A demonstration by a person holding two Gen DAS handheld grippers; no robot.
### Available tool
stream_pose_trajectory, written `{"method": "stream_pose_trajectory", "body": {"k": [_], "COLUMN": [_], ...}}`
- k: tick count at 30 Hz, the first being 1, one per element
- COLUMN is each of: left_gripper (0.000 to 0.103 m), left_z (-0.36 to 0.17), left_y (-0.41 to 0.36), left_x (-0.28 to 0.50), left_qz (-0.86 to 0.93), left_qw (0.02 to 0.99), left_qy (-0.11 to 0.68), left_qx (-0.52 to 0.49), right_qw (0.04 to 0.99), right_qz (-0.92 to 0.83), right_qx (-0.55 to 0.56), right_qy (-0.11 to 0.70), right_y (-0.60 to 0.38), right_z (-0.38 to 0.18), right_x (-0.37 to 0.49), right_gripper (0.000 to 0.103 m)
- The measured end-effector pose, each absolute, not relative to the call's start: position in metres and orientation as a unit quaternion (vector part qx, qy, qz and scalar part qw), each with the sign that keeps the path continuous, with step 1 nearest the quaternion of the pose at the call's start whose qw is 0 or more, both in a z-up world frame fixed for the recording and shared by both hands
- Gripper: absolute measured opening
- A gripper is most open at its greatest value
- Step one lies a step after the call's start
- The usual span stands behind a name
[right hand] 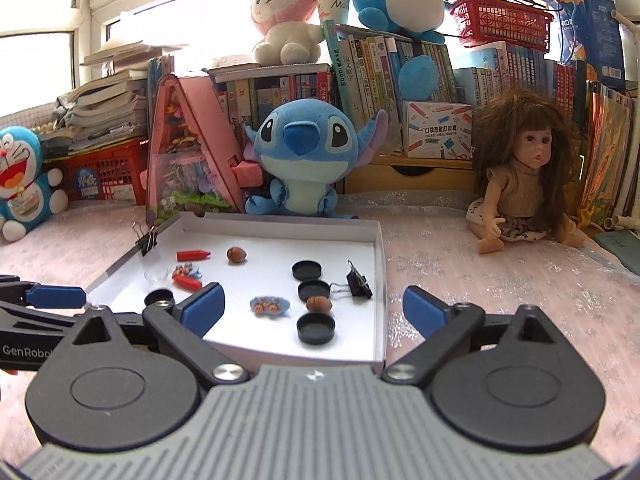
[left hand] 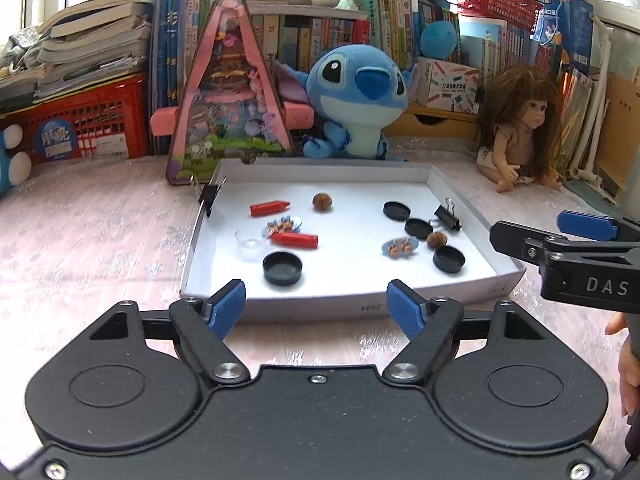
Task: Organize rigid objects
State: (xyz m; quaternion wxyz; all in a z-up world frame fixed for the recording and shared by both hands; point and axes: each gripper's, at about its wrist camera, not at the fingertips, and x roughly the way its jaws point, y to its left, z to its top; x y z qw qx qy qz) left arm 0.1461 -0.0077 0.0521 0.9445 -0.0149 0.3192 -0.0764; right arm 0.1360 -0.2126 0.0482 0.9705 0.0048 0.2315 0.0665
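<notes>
Right now both the left gripper (left hand: pixel 316 312) and the right gripper (right hand: pixel 314 312) have wide-open jaws holding nothing. Inside the white tray (left hand: pixel 340 304), the nearest black cap (left hand: pixel 282 267) sits just ahead of the left jaws, so I think the left one is closer.

A home, most likely a child's room: a blue plush toy (right hand: pixel 302 160) and a doll (right hand: pixel 524 184) sit on a pink patterned tabletop (right hand: pixel 500 280), backed by rows of children's books (right hand: pixel 372 76), red baskets (right hand: pixel 502 20) and more stuffed animals (right hand: pixel 284 16) by a window.
</notes>
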Motion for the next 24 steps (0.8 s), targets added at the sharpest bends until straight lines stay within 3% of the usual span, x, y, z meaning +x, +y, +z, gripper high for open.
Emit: {"method": "stream_pose_trajectory", "body": {"k": [17,24], "left_gripper": [0.080,0.092], "left_z": [0.004,-0.006], "left_y": [0.003,0.009], "left_x": [0.125,0.127], "left_qz": [-0.013,0.007], "left_qw": [0.935,0.941], "left_qy": [0.353,0.339], "left_qx": [0.007,0.011], "right_qw": [0.957,0.950], "right_qz": [0.040,0.028], "right_qx": [-0.017,-0.017], "right_qy": [0.285,0.310], "right_y": [-0.204,-0.205], "right_z": [-0.003,-0.015], "right_x": [0.112,0.119], "right_gripper": [0.103,0.103]}}
